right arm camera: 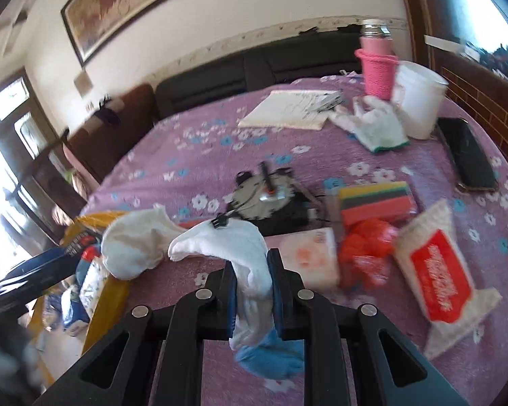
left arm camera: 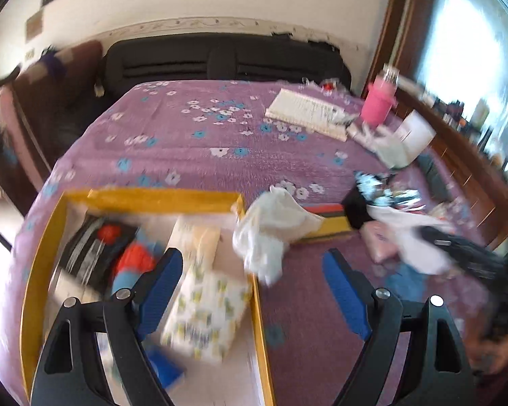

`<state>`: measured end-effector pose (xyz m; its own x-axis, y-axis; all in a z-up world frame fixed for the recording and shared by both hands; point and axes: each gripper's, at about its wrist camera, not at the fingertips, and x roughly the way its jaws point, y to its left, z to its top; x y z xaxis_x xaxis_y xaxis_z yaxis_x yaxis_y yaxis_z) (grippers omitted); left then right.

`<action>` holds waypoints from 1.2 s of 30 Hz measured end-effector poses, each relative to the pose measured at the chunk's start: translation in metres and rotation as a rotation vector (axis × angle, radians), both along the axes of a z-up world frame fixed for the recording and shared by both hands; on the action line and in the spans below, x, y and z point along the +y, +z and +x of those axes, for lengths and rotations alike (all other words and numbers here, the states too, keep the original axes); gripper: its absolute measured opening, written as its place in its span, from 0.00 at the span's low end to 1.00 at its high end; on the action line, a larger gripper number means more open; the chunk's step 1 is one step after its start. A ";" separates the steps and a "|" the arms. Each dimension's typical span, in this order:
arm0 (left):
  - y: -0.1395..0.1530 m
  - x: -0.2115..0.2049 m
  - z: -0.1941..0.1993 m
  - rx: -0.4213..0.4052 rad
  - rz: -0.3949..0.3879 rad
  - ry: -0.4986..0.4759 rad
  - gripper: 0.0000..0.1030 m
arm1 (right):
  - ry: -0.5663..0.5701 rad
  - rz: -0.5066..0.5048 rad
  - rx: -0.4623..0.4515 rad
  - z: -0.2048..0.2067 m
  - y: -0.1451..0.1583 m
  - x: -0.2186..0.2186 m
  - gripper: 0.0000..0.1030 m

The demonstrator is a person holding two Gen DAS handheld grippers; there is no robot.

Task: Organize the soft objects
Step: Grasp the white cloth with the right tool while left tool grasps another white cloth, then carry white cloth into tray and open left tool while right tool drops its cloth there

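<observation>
Right wrist view, right hand-held gripper (right arm camera: 252,286) pinching limp white sock (right arm camera: 240,253); left hand-held gripper (left arm camera: 250,291) spread over yellow-rimmed box (left arm camera: 152,198)

Daylight is flooding in thru the window (left arm camera: 470,50) at far right, blowing out to white glare; the glass door (right arm camera: 3,182) at left is glaring too. Motion blur is smearing both views, esp. near edges. Fisheye is bending the bed (left arm camera: 220,142) w/ dark vignetting in corners.

We see a purple bedspread (left arm camera: 220,169) with white and blue flowers; a yellow box (left arm camera: 152,198); a white sock (right arm camera: 240,253) with a blue toe; a pink bottle sleeve (right arm camera: 377,71); a white packet (right arm camera: 438,270) with a red label; striped sponges (right arm camera: 377,199) in yellow, green, grey and red.
</observation>
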<state>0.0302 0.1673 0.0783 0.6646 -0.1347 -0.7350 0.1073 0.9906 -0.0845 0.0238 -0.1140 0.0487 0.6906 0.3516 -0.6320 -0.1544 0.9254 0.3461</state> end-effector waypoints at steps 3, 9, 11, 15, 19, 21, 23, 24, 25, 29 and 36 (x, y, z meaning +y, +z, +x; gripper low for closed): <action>-0.014 -0.018 0.030 0.027 0.095 -0.019 0.81 | -0.024 0.021 -0.008 -0.004 -0.005 -0.019 0.17; -0.033 -0.054 0.057 0.054 0.233 -0.100 0.81 | -0.043 0.092 0.018 -0.003 -0.021 -0.040 0.17; -0.038 -0.061 0.059 0.065 0.275 -0.116 0.81 | -0.037 0.105 0.024 -0.003 -0.024 -0.040 0.17; -0.037 -0.069 0.056 0.052 0.332 -0.127 0.51 | -0.019 0.106 0.028 -0.003 -0.027 -0.038 0.17; -0.033 -0.067 0.051 0.056 0.298 -0.130 0.02 | -0.016 0.095 0.019 -0.006 -0.028 -0.034 0.17; -0.025 -0.065 0.044 0.033 0.267 -0.123 0.02 | -0.018 0.083 0.011 -0.007 -0.028 -0.033 0.17; -0.011 -0.058 0.034 0.003 0.210 -0.117 0.02 | -0.018 0.077 0.006 -0.008 -0.028 -0.032 0.17; -0.004 -0.055 0.029 -0.010 0.185 -0.115 0.02 | -0.017 0.077 0.005 -0.009 -0.028 -0.032 0.17; 0.007 -0.050 0.020 -0.029 0.152 -0.111 0.03 | -0.017 0.077 0.003 -0.009 -0.028 -0.031 0.17; 0.036 -0.029 -0.017 -0.089 0.073 -0.088 0.03 | -0.018 0.070 -0.003 -0.013 -0.028 -0.029 0.17; 0.053 0.020 -0.094 -0.144 -0.073 0.025 0.03 | -0.029 0.025 -0.036 -0.020 -0.024 -0.023 0.17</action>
<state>-0.0643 0.1876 0.1315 0.7661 -0.1667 -0.6207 0.0989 0.9849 -0.1424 0.0041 -0.1369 0.0243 0.7232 0.3464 -0.5975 -0.1404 0.9208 0.3638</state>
